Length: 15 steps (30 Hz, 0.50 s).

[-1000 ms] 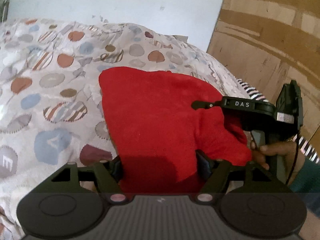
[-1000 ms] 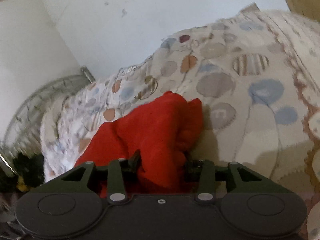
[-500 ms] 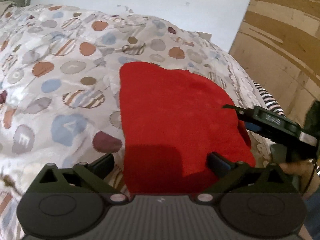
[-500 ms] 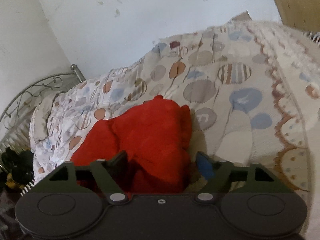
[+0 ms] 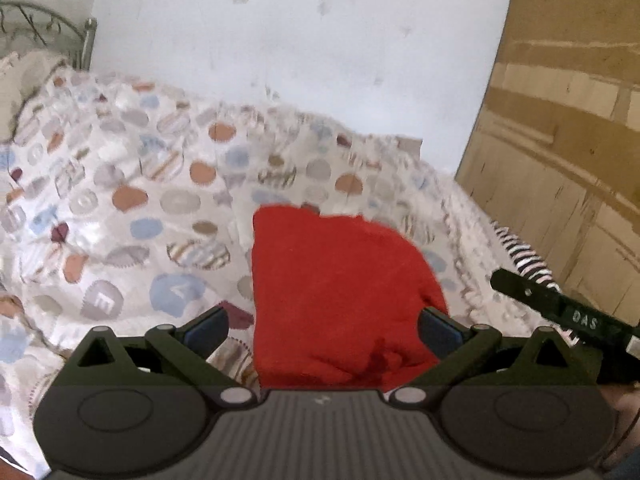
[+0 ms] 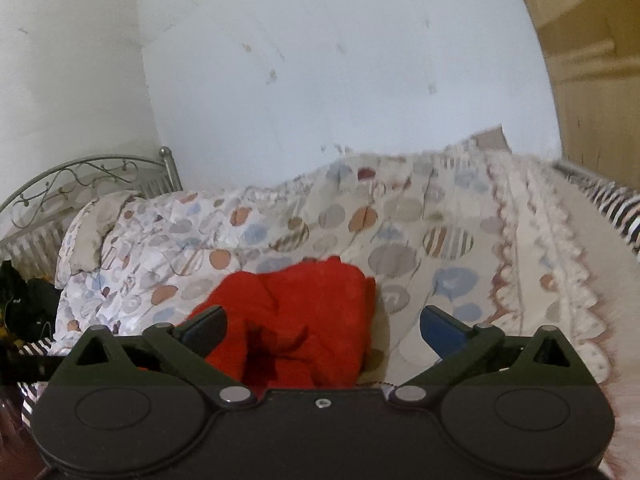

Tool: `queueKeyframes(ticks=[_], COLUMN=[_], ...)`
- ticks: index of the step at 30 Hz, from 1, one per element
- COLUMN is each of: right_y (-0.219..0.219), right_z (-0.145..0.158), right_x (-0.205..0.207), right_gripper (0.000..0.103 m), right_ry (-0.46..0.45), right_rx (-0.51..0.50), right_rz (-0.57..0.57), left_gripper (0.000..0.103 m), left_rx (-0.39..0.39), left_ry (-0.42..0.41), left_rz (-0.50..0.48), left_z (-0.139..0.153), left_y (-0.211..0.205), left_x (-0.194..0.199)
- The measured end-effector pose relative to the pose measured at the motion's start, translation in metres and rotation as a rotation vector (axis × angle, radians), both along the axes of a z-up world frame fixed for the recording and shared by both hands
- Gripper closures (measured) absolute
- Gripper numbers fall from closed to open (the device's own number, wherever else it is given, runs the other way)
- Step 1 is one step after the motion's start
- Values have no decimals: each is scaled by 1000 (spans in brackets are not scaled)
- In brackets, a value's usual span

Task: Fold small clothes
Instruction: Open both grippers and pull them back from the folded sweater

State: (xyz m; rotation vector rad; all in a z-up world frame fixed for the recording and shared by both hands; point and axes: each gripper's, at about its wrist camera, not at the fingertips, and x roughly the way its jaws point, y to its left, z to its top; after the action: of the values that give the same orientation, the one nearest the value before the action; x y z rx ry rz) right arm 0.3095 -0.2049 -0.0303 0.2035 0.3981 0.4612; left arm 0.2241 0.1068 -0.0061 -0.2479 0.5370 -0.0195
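Pale wall (image 5: 320, 60) behind, wooden panelling (image 5: 560, 140) off to the right, and a bed spread with a quilt (image 5: 132, 208) printed in blue, grey and rust circles.

Lying on that quilt, ahead of both cameras: a red garment (image 5: 340, 292), folded into a rough block in the left wrist view, straight along its left side and rounded at the far right corner. Seen from the right wrist view as a lumpier red heap (image 6: 296, 324) with a dark crease near its front, sitting left of centre.

Left gripper (image 5: 322, 326) spread wide — blue-padded fingers (image 5: 206, 328) standing either side of the cloth's near end, not visibly pinching it. Right gripper (image 6: 322, 326) likewise wide apart, left finger (image 6: 204, 326) overlapping the red heap in the picture, the other over bare quilt; gripping nothing. Also visible from the left wrist view as a dark body lettered DAS (image 5: 568, 312) at the right edge, well clear of the cloth.

Further out: scalloped quilt border (image 6: 560, 260), striped fabric (image 6: 624, 208) beyond it, a scrolled metal bedhead (image 6: 80, 176) at the far left with a pillow (image 6: 96, 228) against it.
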Motion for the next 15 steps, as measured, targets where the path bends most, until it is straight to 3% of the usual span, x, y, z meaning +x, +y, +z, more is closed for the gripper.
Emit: queueKeyframes(ticks=[7, 15], right_y=[-8, -2], right_z=[18, 17], right_x=[-62, -121], right_gripper=[0, 0], right_ry=[-100, -178], right_rx=[-18, -68], right_rz=[-34, -58], left_gripper=[1, 1], left_rx=[70, 93], left_ry=[-78, -91], left_rz=[24, 86], left_z=[11, -5], left_y=[-11, -13], left_x=[-44, -87])
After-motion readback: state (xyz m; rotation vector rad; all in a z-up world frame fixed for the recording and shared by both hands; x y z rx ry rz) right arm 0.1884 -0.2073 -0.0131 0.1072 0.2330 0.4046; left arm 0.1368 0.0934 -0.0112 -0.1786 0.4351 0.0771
